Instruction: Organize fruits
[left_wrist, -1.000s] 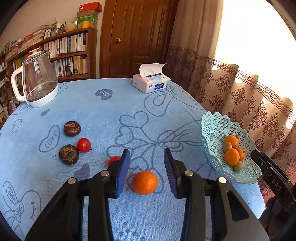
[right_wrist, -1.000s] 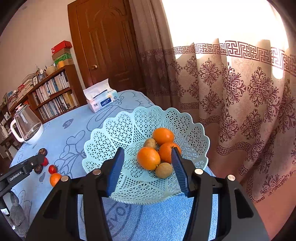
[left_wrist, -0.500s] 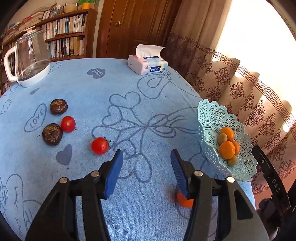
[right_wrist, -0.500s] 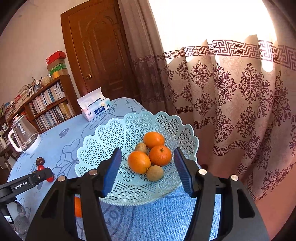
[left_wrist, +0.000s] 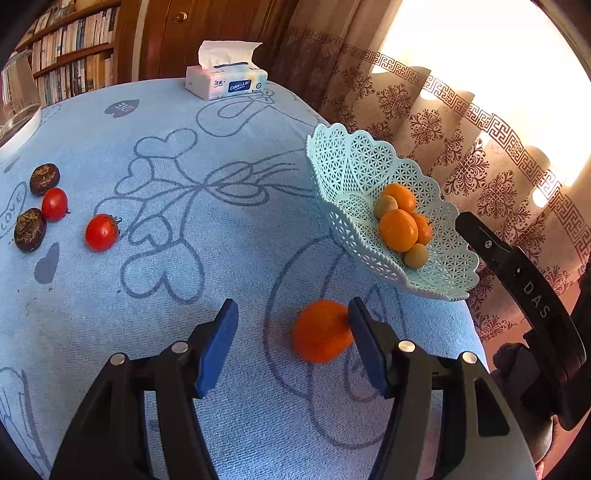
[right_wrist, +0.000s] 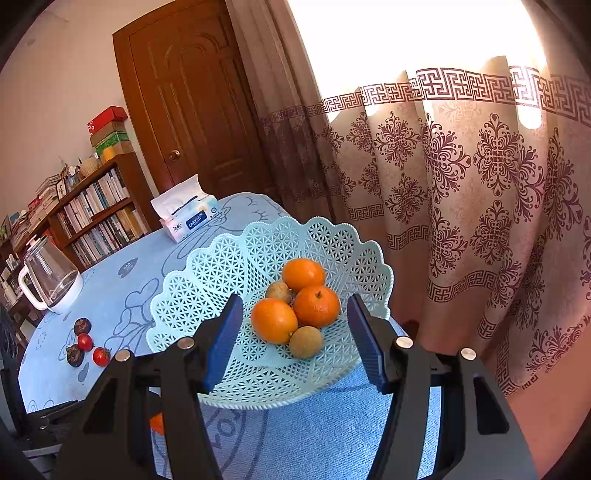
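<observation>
A loose orange (left_wrist: 320, 331) lies on the blue tablecloth just short of the pale green lattice basket (left_wrist: 349, 168). It sits between the jaws of my left gripper (left_wrist: 293, 306), against the right pad and clear of the left one. Those jaws are opening. The basket (right_wrist: 221, 266) holds three oranges (right_wrist: 274, 320) and some small brownish-green fruits (right_wrist: 305, 342). My right gripper (right_wrist: 295, 301) hovers open over the near side of the basket with nothing pressed between its pads. Two tomatoes (left_wrist: 101, 232) and two dark round fruits (left_wrist: 30, 229) lie at the left.
A tissue box (left_wrist: 225, 82) stands at the far edge of the round table, and a glass kettle (right_wrist: 51, 275) at the far left. Patterned curtains hang close behind the basket. The table's edge drops off just right of the basket. A bookshelf and door stand behind.
My left gripper swung right toward the basket and tilted down, carrying the orange. Its jaws spread and the orange now rests on the cloth. The right gripper's jaws widened slightly.
</observation>
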